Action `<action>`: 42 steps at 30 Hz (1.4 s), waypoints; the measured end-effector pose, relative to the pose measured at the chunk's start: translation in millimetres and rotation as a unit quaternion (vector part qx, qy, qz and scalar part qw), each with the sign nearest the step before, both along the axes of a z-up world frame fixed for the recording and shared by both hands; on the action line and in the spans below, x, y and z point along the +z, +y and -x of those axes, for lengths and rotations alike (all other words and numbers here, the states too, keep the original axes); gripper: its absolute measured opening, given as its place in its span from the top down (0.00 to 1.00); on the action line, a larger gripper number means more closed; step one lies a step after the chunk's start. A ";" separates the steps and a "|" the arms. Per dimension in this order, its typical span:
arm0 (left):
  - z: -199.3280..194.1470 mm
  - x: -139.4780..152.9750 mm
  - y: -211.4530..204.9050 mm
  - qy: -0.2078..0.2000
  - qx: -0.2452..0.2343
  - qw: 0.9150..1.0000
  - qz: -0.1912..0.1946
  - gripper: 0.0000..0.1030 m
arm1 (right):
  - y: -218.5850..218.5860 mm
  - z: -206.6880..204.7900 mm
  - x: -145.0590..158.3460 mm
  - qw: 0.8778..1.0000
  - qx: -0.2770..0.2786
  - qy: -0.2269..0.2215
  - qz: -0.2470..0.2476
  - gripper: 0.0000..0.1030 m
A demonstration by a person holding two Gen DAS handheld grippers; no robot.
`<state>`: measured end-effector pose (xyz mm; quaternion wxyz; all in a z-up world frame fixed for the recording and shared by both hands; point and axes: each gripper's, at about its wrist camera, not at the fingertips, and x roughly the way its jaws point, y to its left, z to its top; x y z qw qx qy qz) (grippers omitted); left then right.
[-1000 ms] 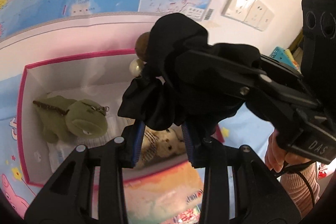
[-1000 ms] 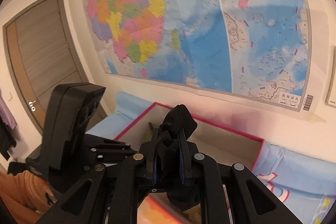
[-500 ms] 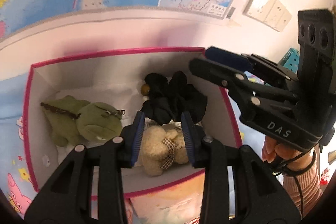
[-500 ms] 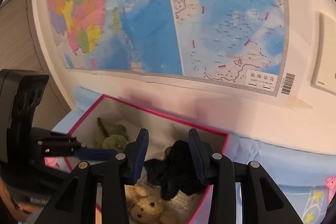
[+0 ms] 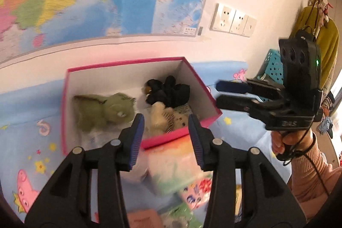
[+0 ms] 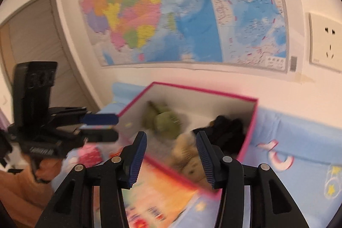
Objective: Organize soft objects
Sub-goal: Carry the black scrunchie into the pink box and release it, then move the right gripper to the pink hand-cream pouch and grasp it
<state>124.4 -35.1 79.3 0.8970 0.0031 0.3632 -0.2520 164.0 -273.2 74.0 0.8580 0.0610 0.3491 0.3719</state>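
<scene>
Released since a second ago, the black scrunchie (image 5: 168, 90) now lies in the pink-rimmed box (image 5: 64, 104), touching the beige teddy bear (image 5: 166, 119) and beside the green plush (image 5: 106, 110). Both the left gripper (image 5: 165, 138) and right gripper (image 6: 171, 155) are drawn back with jaws opening, nothing between them.

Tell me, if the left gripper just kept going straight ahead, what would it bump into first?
Probably the tan teddy bear at the near end of the pink box. The left gripper, its jaws opening and empty, points straight at it; depth is hard to judge.
</scene>
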 end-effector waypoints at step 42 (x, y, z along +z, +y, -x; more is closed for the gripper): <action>125.4 -140.7 74.9 0.136 0.089 0.984 -0.074 0.55 | 194.2 94.5 -98.1 0.975 0.165 0.109 0.098 0.38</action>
